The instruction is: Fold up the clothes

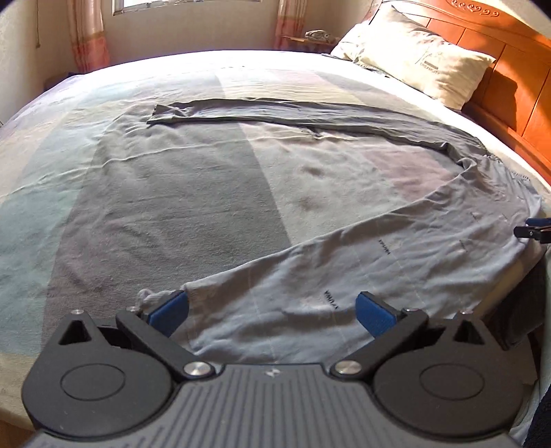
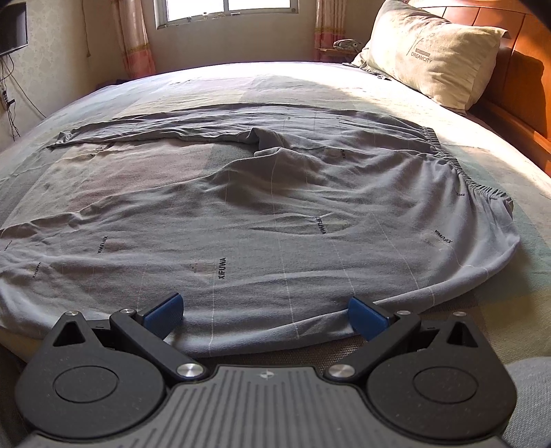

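Observation:
Grey trousers [image 2: 275, 213] with thin pale lines and small dark lettering lie spread flat on the bed, elastic waistband [image 2: 458, 165] to the right, legs running left. The far leg [image 1: 275, 110] stretches across the bed. The near leg [image 1: 396, 255] ends in a cuff [image 1: 151, 296] beside my left gripper's left pad. My left gripper [image 1: 270, 303] hovers open over that cuff end, nothing between its fingers. My right gripper [image 2: 265, 303] is open over the trousers' near edge, towards the hip. Its tip [image 1: 532, 231] shows at the right edge of the left wrist view.
The bed sheet [image 1: 172, 193] has broad grey, pink and green stripes. A pillow [image 2: 437, 51] leans on the orange wooden headboard [image 2: 516, 86] at the far right. A window [image 2: 227, 7] with curtains is behind, and a small bedside shelf [image 2: 339, 50] stands beside the pillow.

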